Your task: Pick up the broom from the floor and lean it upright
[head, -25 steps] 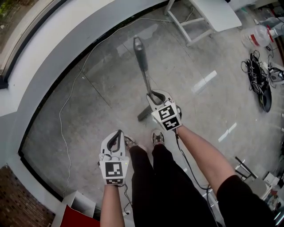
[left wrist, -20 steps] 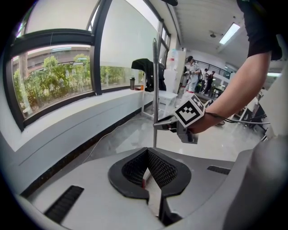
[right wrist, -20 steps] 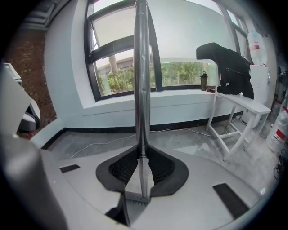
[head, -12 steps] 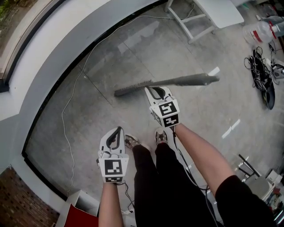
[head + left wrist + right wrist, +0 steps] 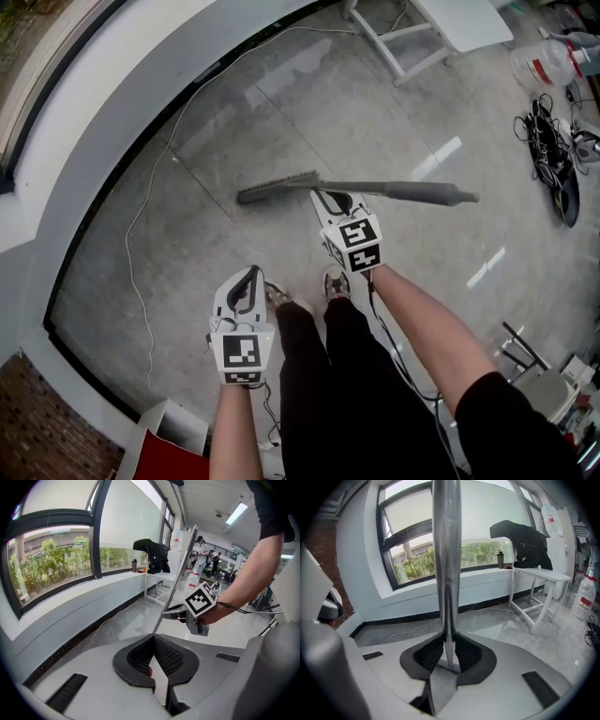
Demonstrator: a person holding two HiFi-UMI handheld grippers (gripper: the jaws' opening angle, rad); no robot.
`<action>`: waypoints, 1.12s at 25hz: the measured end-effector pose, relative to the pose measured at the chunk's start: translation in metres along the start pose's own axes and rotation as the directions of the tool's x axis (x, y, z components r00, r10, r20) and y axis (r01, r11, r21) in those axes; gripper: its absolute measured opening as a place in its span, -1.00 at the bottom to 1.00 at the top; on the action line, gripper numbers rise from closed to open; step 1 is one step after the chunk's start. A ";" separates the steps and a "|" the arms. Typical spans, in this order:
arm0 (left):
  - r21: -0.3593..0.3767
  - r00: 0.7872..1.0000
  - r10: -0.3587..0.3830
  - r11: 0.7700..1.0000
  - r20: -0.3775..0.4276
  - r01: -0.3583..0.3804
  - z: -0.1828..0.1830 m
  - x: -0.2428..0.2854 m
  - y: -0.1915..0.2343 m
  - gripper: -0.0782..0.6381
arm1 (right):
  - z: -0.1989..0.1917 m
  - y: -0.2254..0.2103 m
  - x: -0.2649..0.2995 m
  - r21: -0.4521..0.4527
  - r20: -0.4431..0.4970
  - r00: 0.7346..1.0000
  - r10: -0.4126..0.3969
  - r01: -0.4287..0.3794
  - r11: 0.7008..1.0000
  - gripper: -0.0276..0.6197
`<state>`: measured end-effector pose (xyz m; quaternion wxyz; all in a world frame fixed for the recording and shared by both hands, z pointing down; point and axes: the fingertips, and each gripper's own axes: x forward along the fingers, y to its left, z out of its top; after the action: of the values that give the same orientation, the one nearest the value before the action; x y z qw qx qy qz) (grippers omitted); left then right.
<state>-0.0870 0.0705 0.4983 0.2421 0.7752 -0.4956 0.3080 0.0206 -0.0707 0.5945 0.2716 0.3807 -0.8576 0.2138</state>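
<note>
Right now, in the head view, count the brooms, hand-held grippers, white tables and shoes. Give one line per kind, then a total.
Broom: 1
Hand-held grippers: 2 (left hand-held gripper, right hand-held gripper)
White table: 1
Shoes: 2 (left shoe, right shoe)
Total: 6

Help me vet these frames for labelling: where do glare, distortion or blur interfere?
Head view: fisheye bows the window ledge into an arc; white glare streaks lie on the glossy floor; the broom looks crisp. Left gripper view: black vignette corners, washed-out window. Right gripper view: the broom handle in the right tool is close and slightly soft, against a bright window.
</note>
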 end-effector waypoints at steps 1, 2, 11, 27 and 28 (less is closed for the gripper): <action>0.001 1.000 -0.002 1.000 0.000 0.002 0.000 0.000 -0.001 -0.76 | -0.001 0.001 -0.001 -0.001 0.001 1.000 0.001 -0.001 1.000 -0.71; 0.002 1.000 -0.003 1.000 0.000 0.003 -0.001 0.000 -0.001 -0.76 | -0.001 0.002 -0.001 0.001 0.002 1.000 0.001 -0.001 1.000 -0.71; 0.004 1.000 -0.007 1.000 -0.001 0.007 -0.004 -0.003 -0.004 -0.76 | -0.010 0.006 -0.003 0.016 -0.019 1.000 0.008 -0.008 1.000 -0.70; 0.005 1.000 -0.014 1.000 0.000 0.014 -0.007 -0.002 -0.011 -0.76 | -0.014 0.004 -0.008 0.003 -0.027 1.000 0.016 -0.016 1.000 -0.70; 0.005 1.000 -0.013 1.000 0.001 0.013 -0.007 -0.002 -0.010 -0.76 | -0.013 0.004 -0.007 0.000 -0.026 1.000 0.016 -0.016 1.000 -0.70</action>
<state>-0.0797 0.0804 0.5005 0.2421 0.7792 -0.4897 0.3073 0.0254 -0.0571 0.5992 0.2811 0.3709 -0.8570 0.2211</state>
